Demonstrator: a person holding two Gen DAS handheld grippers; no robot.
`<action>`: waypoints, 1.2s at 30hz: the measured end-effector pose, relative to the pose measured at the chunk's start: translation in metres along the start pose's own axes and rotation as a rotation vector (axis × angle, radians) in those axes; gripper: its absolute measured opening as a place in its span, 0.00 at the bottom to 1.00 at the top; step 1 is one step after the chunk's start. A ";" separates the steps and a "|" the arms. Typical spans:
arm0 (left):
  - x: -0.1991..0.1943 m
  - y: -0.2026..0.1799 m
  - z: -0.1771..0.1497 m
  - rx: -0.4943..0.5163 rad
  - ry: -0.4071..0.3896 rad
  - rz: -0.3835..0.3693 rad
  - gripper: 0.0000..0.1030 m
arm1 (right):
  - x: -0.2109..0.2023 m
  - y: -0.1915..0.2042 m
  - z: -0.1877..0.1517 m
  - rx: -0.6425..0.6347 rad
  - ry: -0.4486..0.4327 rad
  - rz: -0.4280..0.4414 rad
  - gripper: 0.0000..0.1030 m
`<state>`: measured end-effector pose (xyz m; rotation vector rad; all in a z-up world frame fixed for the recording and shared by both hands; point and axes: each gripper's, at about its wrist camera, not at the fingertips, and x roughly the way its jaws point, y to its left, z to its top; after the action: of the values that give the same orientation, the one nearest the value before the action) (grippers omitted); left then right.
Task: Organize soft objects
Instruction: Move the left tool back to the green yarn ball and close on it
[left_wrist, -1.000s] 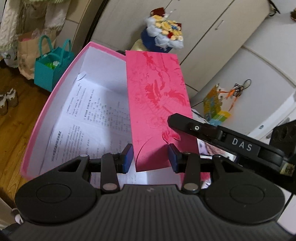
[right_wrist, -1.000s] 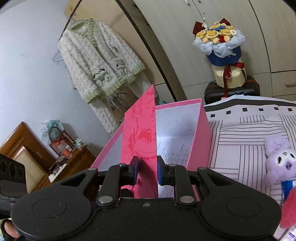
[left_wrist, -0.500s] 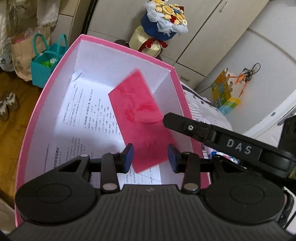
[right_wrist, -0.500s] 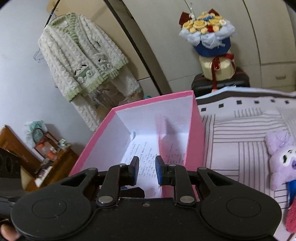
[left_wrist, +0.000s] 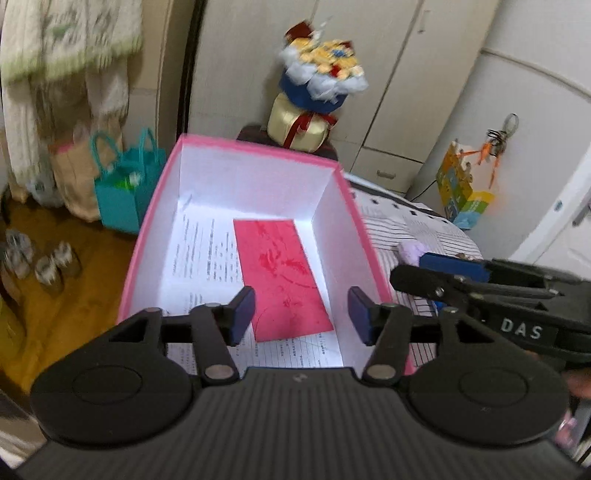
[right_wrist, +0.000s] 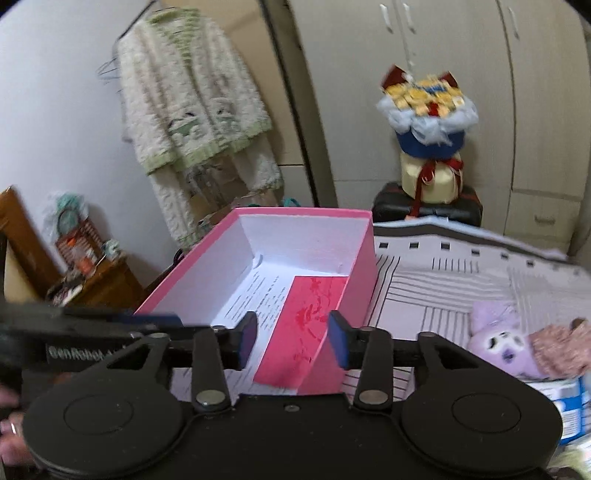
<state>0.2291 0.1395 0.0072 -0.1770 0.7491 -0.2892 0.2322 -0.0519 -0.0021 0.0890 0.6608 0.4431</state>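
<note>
Lying flat on the printed sheets (left_wrist: 207, 258) at the bottom of the pink box (left_wrist: 354, 221), the red envelope (left_wrist: 284, 280) sat just ahead of and below my left gripper (left_wrist: 301, 314), whose jaws were opening with nothing between them. My right gripper (right_wrist: 291, 338) hovered over the box's near end, its jaws opening too and clamped on nothing. Off to its right, a purple plush toy (right_wrist: 498, 339) lay on the striped bedcover (right_wrist: 443, 280).

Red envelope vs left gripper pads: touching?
Apart. In the left wrist view the red envelope lies flat on the pink box floor; the left gripper, jaws opening, holds nothing.
</note>
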 end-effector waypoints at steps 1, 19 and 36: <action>-0.010 -0.006 -0.001 0.025 -0.018 0.004 0.60 | -0.009 0.001 -0.001 -0.015 -0.008 0.009 0.59; -0.092 -0.107 -0.065 0.275 -0.161 -0.083 0.92 | -0.154 -0.007 -0.078 -0.246 -0.078 0.029 0.88; -0.010 -0.195 -0.104 0.348 0.018 -0.270 0.92 | -0.169 -0.102 -0.172 -0.198 -0.117 -0.160 0.92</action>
<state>0.1123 -0.0472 -0.0100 0.0555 0.6813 -0.6730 0.0470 -0.2259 -0.0634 -0.1242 0.5020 0.3446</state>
